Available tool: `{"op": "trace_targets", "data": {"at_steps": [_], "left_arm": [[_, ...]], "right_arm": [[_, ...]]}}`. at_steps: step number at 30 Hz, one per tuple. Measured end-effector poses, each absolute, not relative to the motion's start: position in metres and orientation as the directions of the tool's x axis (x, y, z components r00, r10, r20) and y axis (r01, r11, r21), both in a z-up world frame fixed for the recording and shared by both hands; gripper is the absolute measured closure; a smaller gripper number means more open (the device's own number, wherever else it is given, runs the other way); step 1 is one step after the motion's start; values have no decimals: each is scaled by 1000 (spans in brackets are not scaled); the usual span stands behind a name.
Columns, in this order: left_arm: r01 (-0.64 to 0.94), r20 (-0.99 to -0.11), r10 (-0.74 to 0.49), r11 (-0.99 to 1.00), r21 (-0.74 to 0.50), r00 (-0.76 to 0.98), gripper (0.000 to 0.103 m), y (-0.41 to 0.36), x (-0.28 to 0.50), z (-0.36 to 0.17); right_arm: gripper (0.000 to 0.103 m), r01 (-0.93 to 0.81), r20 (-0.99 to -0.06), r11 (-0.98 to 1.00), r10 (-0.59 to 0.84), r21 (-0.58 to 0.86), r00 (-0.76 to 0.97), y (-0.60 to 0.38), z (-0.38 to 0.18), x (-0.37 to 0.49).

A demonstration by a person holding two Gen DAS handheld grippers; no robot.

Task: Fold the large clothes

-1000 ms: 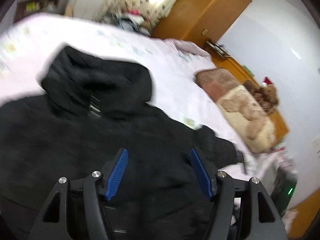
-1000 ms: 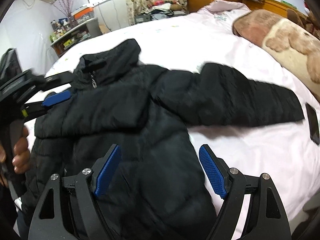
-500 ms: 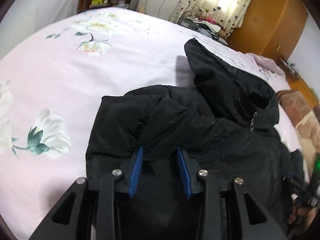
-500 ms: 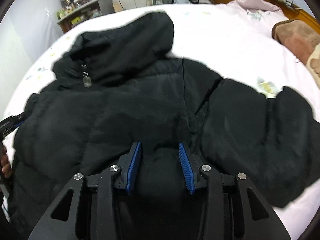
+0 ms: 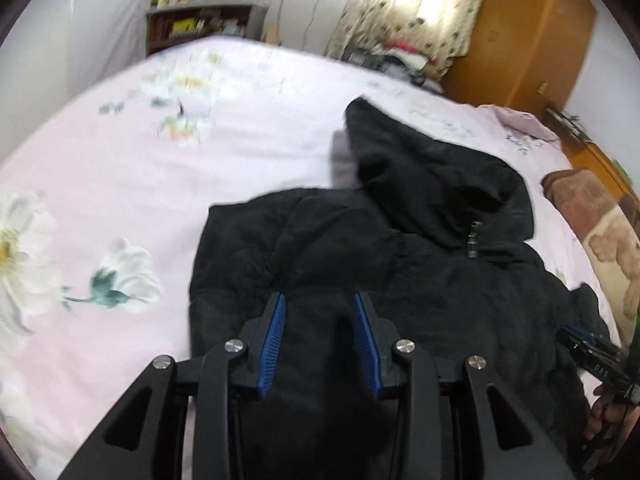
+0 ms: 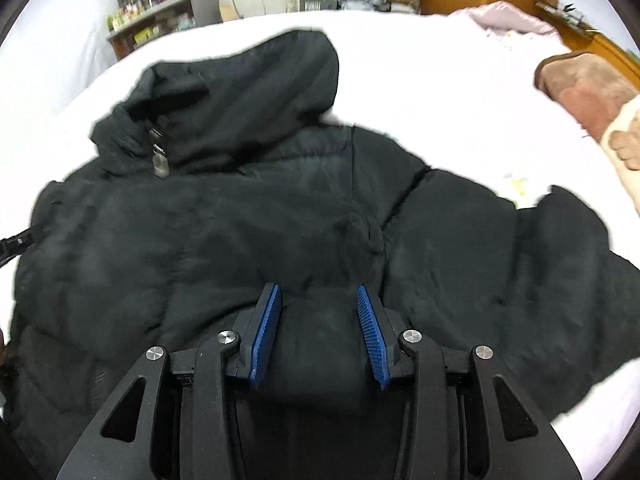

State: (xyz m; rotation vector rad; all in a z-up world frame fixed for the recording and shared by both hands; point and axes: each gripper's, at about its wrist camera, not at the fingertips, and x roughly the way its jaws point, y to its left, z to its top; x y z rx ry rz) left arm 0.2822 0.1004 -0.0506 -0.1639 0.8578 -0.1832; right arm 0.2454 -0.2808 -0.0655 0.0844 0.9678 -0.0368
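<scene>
- The black hooded puffer jacket point(image 6: 248, 216) lies front up on the bed point(image 5: 120, 184), spread over a pink floral sheet, its hood point(image 6: 248, 92) toward the far side and its hem toward the near edge. This flat layout gives both grippers a broad panel to work with.
- The left gripper point(image 5: 319, 340) sits at the jacket's left side, where the sleeve is already bunched in over the body. Its jaws have just been closing and now pinch a thick ridge of padded fabric between the blue pads, probably to carry that side across.
- The right gripper point(image 6: 320, 328) is planted near the middle of the body, just left of the seam where the right sleeve point(image 6: 520, 264) joins. Its jaws have likewise just been closing, and a plump roll of fabric bulges between them, so they are clamped on the jacket rather than pressed together.
- Neither pair of jaws closes fully because the quilted filling is bulky; a deep bite likely keeps the slippery shell from sliding out.
- The zipper pull point(image 6: 160, 162) rests at the collar, so the front appears zipped, which helps both panels move as one layer.
- The right sleeve sprawls to the right on the bed and looks not yet folded in.
- A brown plush blanket point(image 6: 588, 88) lies well apart at the far right, clear of the fold.
</scene>
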Motion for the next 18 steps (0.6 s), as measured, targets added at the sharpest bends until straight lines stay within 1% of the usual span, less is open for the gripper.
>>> {"op": "trace_targets", "data": {"at_steps": [2, 4, 5, 7, 12, 15, 18], "left_arm": [[102, -747, -203, 978, -179, 634, 65, 98, 276, -56], [91, -788, -180, 983, -157, 589, 65, 96, 280, -78], [88, -794, -184, 983, -164, 580, 64, 97, 281, -88], [83, -788, -176, 984, -158, 590, 63, 98, 282, -92], [67, -804, -150, 988, -137, 576, 64, 97, 279, -83], [72, -798, -157, 987, -142, 582, 64, 95, 263, -61], [97, -771, -178, 984, -150, 611, 64, 94, 236, -41]], "right_arm": [[63, 52, -821, 997, 16, 55, 571, -277, -66, 231], [63, 45, -853, 997, 27, 58, 520, -276, -87, 228], [63, 43, -869, 998, 23, 51, 495, -275, -97, 232], [63, 20, -865, 999, 19, 33, 502, -270, -109, 236], [63, 14, -874, 1000, 16, 27, 485, -267, -107, 239], [62, 34, -873, 999, -5, 13, 488, -268, -86, 233], [61, 69, -845, 996, 6, 50, 534, -276, -61, 207]]}}
